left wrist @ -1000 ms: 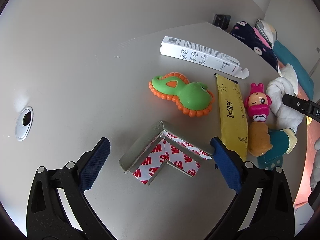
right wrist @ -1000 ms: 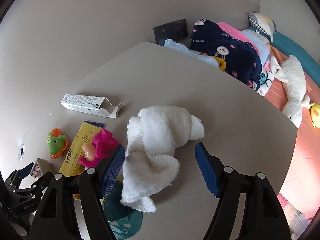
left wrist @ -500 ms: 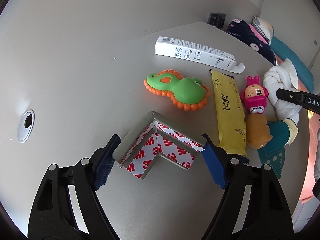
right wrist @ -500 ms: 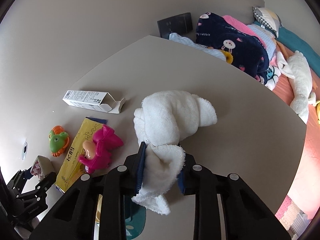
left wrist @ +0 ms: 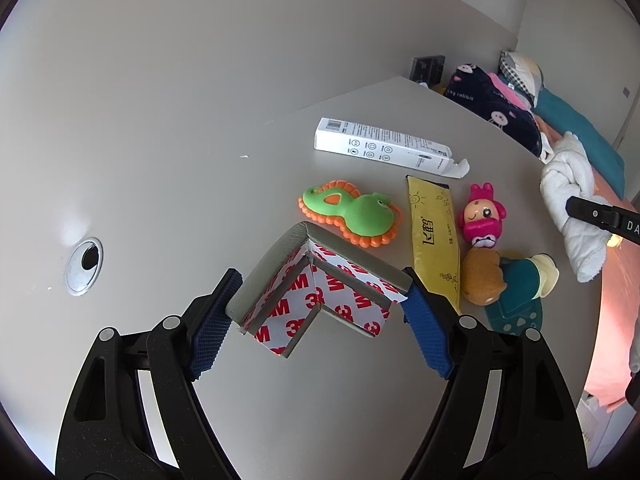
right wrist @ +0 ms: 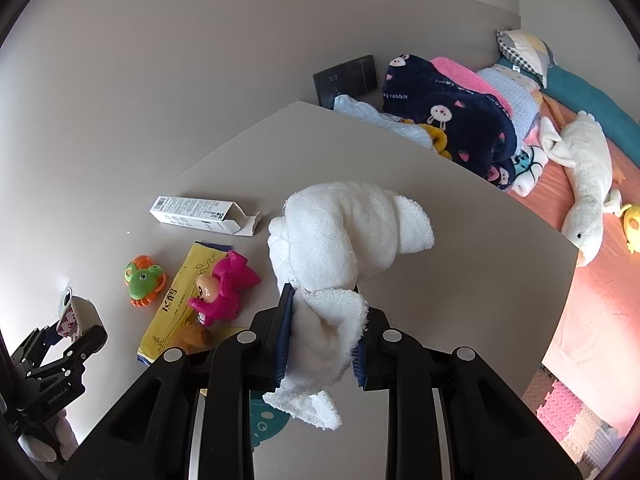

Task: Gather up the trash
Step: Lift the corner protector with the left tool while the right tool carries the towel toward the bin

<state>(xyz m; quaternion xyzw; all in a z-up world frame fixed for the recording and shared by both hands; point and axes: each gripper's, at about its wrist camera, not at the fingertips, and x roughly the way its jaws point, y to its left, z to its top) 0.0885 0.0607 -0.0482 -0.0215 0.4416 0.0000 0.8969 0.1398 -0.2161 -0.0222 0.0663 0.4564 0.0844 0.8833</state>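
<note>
Since a second ago both claws have closed on something and lifted it: the left claw [left wrist: 320, 312], then spread wide around the corner guard [left wrist: 316, 288] lying flat, now pinches that grey L-shaped piece by its two ends, and it hangs clear of the bench [left wrist: 160, 200]. Its white backing with red lettering faces the camera. The right claw [right wrist: 320, 336], then open on either side of the white towel [right wrist: 340, 240], is now pressed together on a lower fold of it; the knotted bulk of the towel rises above the blue pads and a loose end droops below them.

On the bench lie the white carton [left wrist: 384, 148] with its end flap open, the green and orange toy [left wrist: 352, 212], the yellow packet [left wrist: 432, 236] just beside it, the pink doll [left wrist: 482, 216] next to the packet, and a brown and teal toy [left wrist: 508, 280] nearest the bench edge. A round cable hole [left wrist: 84, 266] sits off to the left. Beyond the far edge a bed [right wrist: 592, 264] carries a navy blanket [right wrist: 452, 116] and a white plush animal [right wrist: 588, 176].
</note>
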